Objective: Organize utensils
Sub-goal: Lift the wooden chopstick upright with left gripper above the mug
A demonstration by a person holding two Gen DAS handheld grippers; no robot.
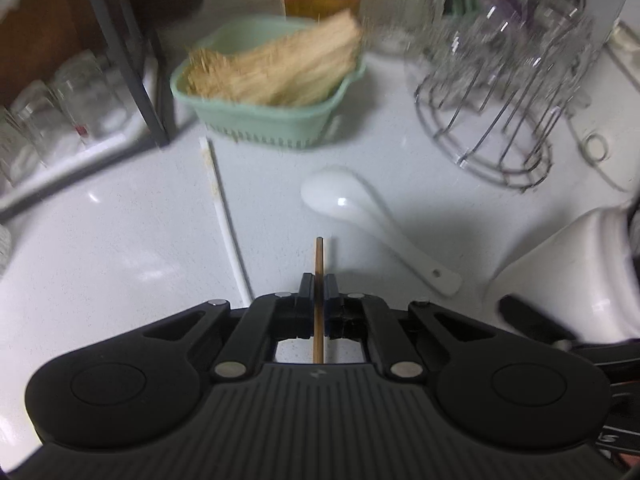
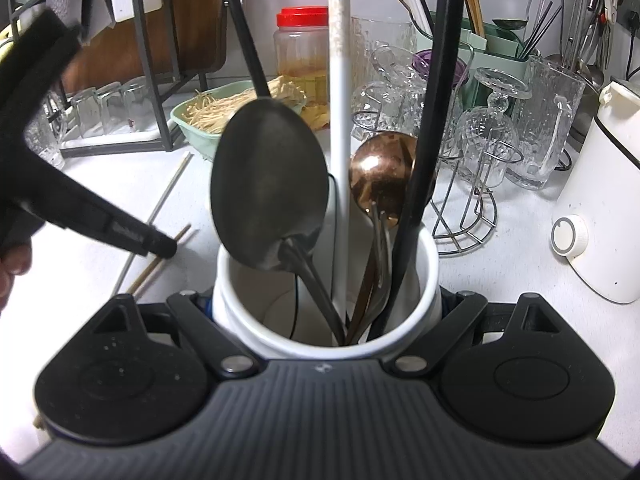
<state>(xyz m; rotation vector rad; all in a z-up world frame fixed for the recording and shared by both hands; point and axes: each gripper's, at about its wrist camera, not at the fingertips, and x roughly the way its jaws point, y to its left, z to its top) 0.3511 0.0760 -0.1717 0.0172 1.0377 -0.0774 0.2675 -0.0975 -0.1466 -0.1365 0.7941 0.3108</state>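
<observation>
Chopstick clamped by left fingers; right fingers grasp utensil holder.

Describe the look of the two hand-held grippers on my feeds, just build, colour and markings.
Both match. The left hand-held gripper has a matte black ribbed body, two round domed housings at the sides, angled black link arms with silver pivot pins, and narrow black finger pads. A small pale logo sits at the body's centre edge. The right hand-held gripper has the same ribbed dark body, domed housings, silver pins and logo.
</observation>
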